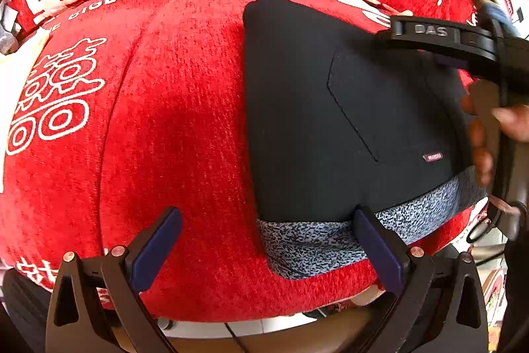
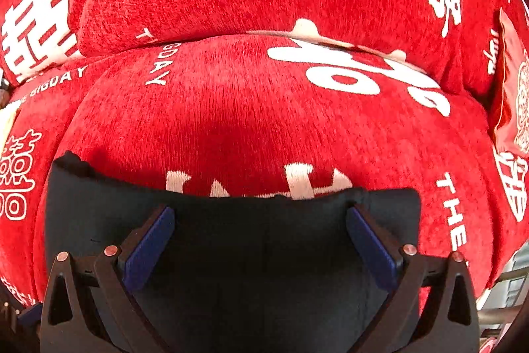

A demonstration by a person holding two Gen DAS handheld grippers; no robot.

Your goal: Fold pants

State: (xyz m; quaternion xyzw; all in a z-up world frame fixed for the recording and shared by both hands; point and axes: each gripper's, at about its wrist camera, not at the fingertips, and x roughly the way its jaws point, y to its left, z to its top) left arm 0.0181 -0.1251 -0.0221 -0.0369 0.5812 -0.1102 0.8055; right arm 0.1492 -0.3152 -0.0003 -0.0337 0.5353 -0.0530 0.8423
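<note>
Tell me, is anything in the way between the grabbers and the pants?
Nothing visible. The left gripper hangs open at the pants waistband, and the right gripper hangs open right over them on the red cover.

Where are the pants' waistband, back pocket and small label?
waistband point(image 1: 307, 245), left wrist view, on the grey speckled band between the fingers.
back pocket point(image 1: 390, 101), left wrist view, middle of the stitched panel.
label point(image 1: 432, 157), left wrist view, centre of the tab.

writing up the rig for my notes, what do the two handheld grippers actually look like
Both match: black angular plastic frames with triangular cut-outs, copper-coloured rivet pins at the joints, and flat dark-blue pads lining each finger. The left gripper shows this close up, as does the right gripper. From the left view, the right one's black body carries raised "DAS" lettering, a green indicator light and a dark cable. No sleeves are visible.
</note>
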